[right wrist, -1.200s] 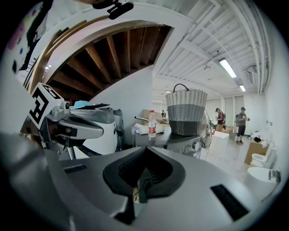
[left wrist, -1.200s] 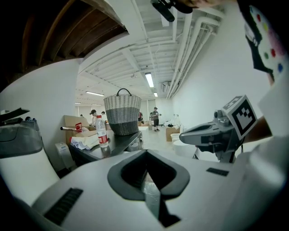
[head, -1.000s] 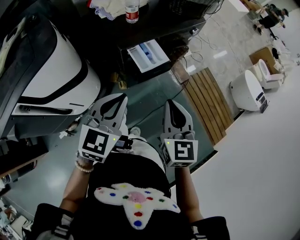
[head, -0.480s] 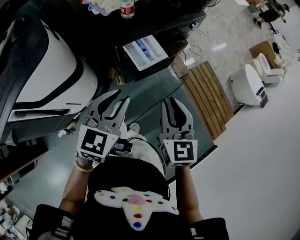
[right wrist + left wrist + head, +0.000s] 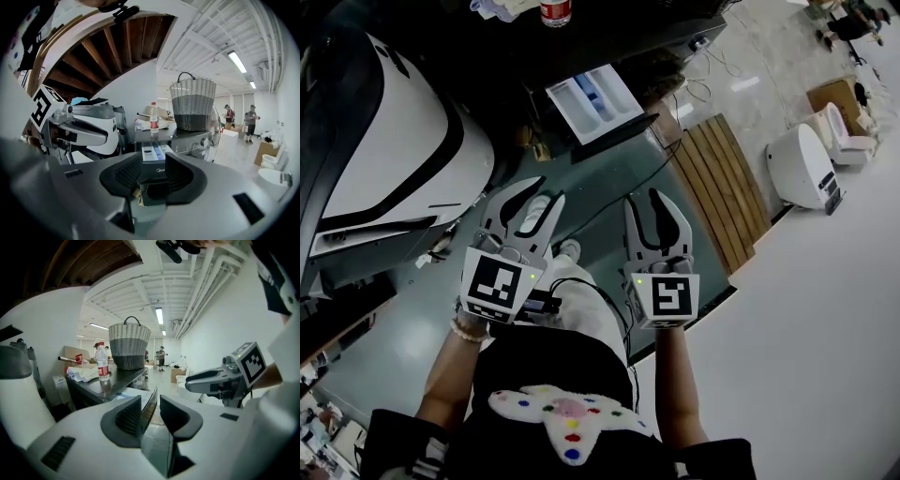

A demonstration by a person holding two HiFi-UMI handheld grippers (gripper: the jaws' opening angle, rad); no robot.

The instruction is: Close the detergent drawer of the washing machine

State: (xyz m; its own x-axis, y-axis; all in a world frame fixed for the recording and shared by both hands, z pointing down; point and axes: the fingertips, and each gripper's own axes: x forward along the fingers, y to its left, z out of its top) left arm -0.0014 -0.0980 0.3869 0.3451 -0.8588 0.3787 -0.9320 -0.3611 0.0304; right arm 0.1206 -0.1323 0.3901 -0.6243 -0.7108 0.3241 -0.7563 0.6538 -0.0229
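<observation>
Opening the left tongs [image 5: 542,193] at this moment, already wide, with nothing between the pads, and seeing through the gap in the left gripper view only floor and the far edge of the drawer. Opening the right tongs [image 5: 645,199] as well, less wide, also gripping nothing. Holding both side by side, near each other but apart, over the greenish floor [image 5: 609,187], pointing ahead and a little down toward the washing machine [image 5: 201,138]. Seeing the detergent drawer [image 5: 595,101] pulled out from the front of the machine, white with blue compartments inside, well apart from both tongs and touched by neither. Looking through the gap of the right tongs straight at the front panel of this drawer, well ahead. Noticing on the dark surface [image 5: 119,379] on top of the machine a plastic bottle [image 5: 102,363] with a red label standing upright, some crumpled light cloth [image 5: 82,373] just beside it, and a wicker basket [image 5: 130,347] with a handle on the other side of the bottle. Finding a big white and black device [image 5: 394,150] to the left of the machine, a wooden slatted platform [image 5: 717,197] on the floor to the right, and a white toilet-like unit [image 5: 802,169] beyond it. Seeing also, far back in the room, some persons [image 5: 251,119] standing
</observation>
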